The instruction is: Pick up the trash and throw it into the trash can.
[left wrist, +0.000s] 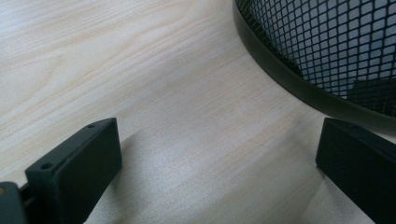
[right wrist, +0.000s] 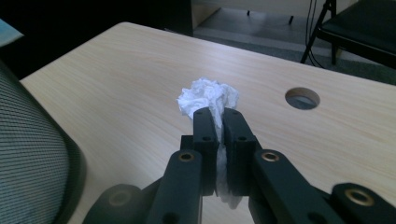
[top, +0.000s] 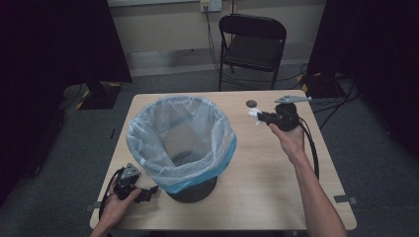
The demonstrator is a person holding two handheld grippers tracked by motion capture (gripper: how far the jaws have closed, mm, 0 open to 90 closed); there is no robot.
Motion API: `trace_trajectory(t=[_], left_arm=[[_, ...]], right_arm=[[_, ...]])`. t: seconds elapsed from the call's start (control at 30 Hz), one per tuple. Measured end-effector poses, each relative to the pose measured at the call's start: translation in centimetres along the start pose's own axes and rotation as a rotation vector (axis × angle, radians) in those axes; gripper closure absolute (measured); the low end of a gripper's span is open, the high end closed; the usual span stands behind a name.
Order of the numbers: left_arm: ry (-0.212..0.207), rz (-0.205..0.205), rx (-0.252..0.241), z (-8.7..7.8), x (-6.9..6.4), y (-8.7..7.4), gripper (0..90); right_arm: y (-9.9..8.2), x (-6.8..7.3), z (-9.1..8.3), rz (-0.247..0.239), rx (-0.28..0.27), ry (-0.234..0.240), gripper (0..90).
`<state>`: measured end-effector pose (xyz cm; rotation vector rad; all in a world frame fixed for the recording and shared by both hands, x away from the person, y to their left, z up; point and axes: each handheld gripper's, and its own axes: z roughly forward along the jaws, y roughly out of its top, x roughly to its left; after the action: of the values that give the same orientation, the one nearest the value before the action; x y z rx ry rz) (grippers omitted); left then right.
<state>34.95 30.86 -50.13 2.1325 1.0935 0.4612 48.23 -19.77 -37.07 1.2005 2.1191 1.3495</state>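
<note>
- One crumpled white tissue, pinched between the jaws of the right gripper; the wad bulges past the jaw tips and a thin strip of it runs back down the slot between the pads. In the high view the tissue sits above the tabletop, to the right of the wastebasket and well apart from its rim.
- One wastebasket, black mesh, lined with a pale translucent bag whose blue edge folds over the rim; it stands near the middle of the tabletop and serves as the landmark here. Its mouth is open and faces up.
- Deciding relation: the wastebasket mouth lies to the left of the held tissue, on the side toward which the right gripper's jaws already point. The tissue has no clear long axis; it is a rough ball with a tail. The right hand is the one carrying it, so a likely next move is a carry leftward over the rim, then release.
- One left gripper, held low at the near left foot of the wastebasket; its jaws stand wide apart with bare wood between them, and the basket's black base ring lies just ahead of them.
- One round cable hole in the tabletop, beyond the wastebasket to its right, near the tissue.
- Zero legible brands, labels or writing on anything here.
</note>
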Motion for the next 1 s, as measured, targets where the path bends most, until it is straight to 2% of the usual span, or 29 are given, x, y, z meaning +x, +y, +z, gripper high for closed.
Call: trace_trajectory(t=[0.17,0.4,0.47,1.0], left_arm=[[0.000,0.000,0.000,0.0,0.0,0.0,0.0],[0.000,-0.001,0.000,0.0,0.0,0.0,0.0],[0.000,-0.001,0.000,0.0,0.0,0.0,0.0],[0.000,0.000,0.000,0.0,0.0,0.0,0.0]], right_arm=[[1.4,1.7,-1.2,-0.031,-0.035,0.031,85.7],[2.7,3.5,-2.3,-0.050,-0.089,0.069,85.7],[3.7,4.5,-3.0,-0.065,-0.116,0.099,85.7],[8.6,9.6,-5.6,-0.163,-0.221,0.202,85.6]])
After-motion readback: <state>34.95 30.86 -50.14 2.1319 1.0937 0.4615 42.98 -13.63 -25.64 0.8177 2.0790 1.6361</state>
